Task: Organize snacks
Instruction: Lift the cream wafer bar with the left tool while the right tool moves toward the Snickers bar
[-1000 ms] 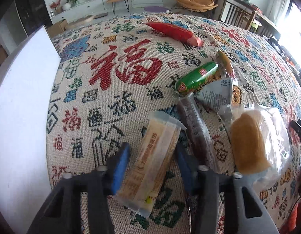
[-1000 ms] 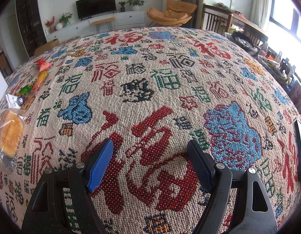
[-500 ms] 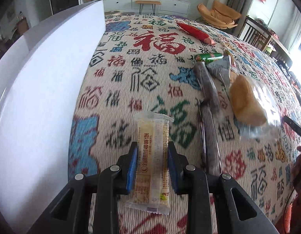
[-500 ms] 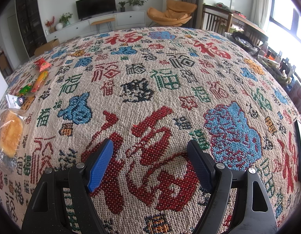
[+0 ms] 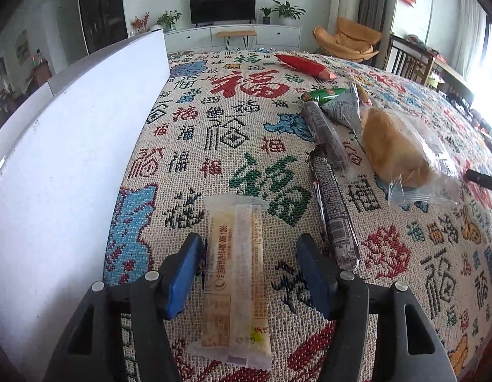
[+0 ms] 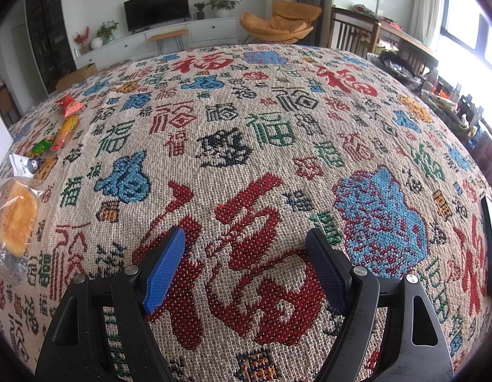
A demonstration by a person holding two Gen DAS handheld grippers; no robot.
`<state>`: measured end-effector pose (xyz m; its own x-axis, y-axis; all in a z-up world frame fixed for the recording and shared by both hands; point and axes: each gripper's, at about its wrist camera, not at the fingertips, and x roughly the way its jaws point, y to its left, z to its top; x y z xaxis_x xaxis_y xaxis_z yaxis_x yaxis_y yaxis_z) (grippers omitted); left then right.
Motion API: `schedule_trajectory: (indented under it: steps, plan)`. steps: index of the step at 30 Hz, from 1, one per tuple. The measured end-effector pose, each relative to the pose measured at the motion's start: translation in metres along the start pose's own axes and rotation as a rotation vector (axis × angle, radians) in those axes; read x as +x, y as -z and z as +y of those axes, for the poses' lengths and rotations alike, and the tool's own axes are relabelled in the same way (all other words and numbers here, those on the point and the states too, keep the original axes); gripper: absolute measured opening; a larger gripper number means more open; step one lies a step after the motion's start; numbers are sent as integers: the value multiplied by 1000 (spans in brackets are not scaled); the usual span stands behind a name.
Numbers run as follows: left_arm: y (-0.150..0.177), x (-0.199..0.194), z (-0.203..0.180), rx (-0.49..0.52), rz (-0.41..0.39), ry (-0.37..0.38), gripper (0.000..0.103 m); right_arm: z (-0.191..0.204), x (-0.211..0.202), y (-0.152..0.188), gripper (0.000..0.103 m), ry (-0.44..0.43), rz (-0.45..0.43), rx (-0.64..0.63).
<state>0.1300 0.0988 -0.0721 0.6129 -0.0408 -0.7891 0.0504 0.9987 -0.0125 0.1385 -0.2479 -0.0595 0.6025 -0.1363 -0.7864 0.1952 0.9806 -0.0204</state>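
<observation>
White box point(image 5: 64, 146) at the left, left hand-held gripper point(image 5: 249, 273) with jaws just opened off the pale bar point(image 5: 236, 273) lying between them on the tabletop point(image 5: 214, 146), dark sticks point(image 5: 333, 210) and bun point(image 5: 395, 146) further right, right hand-held gripper point(image 6: 246, 267) spread wide over bare cloth

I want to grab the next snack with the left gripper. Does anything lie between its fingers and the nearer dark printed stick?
Yes. The pale yellow wrapped bar lies on the patterned cloth between the just-opened jaws of the left gripper, no longer pinched. The nearer dark printed stick lies just beyond the right-hand finger, with nothing else in the way.
</observation>
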Motion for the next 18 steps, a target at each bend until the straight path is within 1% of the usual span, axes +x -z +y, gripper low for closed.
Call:
schedule_trajectory:
  steps: [3, 7, 9, 18]
  plan:
    - [1, 0, -3, 14, -6, -15, 67, 0, 0, 0, 81, 0, 0, 0]
    - [1, 2, -1, 3, 3, -5, 79, 1, 0, 0, 81, 0, 0, 0]
    - [2, 3, -3, 12, 7, -10, 82, 0, 0, 0, 81, 0, 0, 0]
    - [2, 3, -3, 13, 8, -9, 85, 0, 0, 0, 81, 0, 0, 0]
